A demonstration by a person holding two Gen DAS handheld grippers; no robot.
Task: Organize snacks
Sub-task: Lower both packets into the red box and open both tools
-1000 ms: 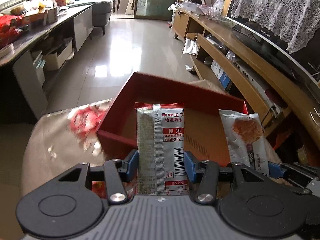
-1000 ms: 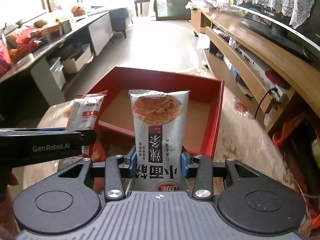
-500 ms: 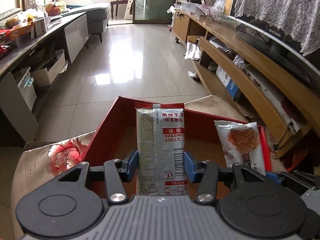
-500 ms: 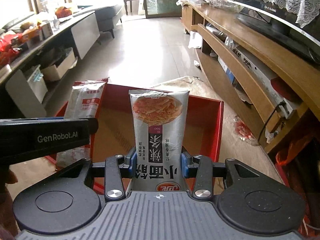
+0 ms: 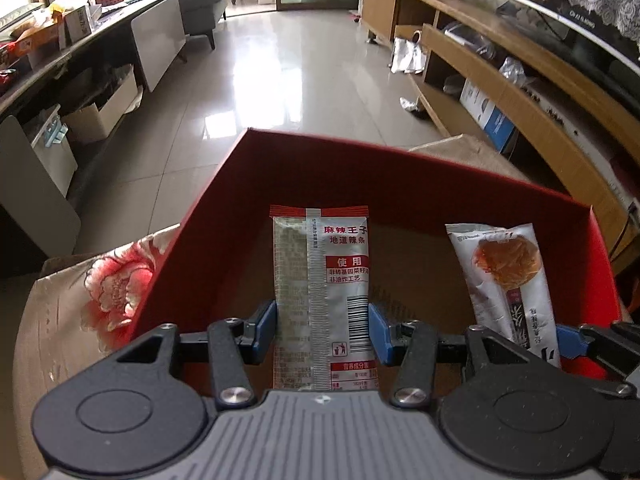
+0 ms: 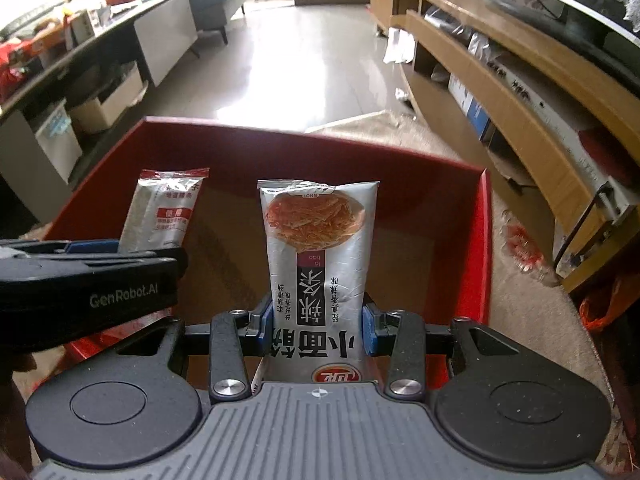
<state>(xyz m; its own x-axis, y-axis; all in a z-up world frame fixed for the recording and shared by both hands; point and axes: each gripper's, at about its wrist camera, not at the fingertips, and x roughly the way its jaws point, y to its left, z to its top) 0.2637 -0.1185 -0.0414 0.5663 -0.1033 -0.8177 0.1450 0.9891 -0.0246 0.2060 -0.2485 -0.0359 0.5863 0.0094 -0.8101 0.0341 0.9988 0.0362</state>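
Observation:
My left gripper (image 5: 322, 328) is shut on a silver snack packet with red trim (image 5: 320, 272), held upright over the open red box (image 5: 304, 152). My right gripper (image 6: 316, 324) is shut on a silver noodle-snack packet (image 6: 318, 240), also upright over the red box (image 6: 320, 140). In the left wrist view the noodle packet (image 5: 504, 276) stands to the right. In the right wrist view the red-trim packet (image 6: 164, 212) and the left gripper body (image 6: 88, 280) are at the left. The box has a brown cardboard floor (image 5: 404, 256).
The box sits on a floral cloth (image 5: 112, 288). A wooden TV cabinet (image 5: 520, 80) runs along the right, a long table with clutter (image 5: 60, 48) along the left. A tiled floor (image 5: 288, 72) lies beyond the box.
Both grippers have moved forward and up with their packets, from before the box's near wall to over its inside. The box now fills the lower view.

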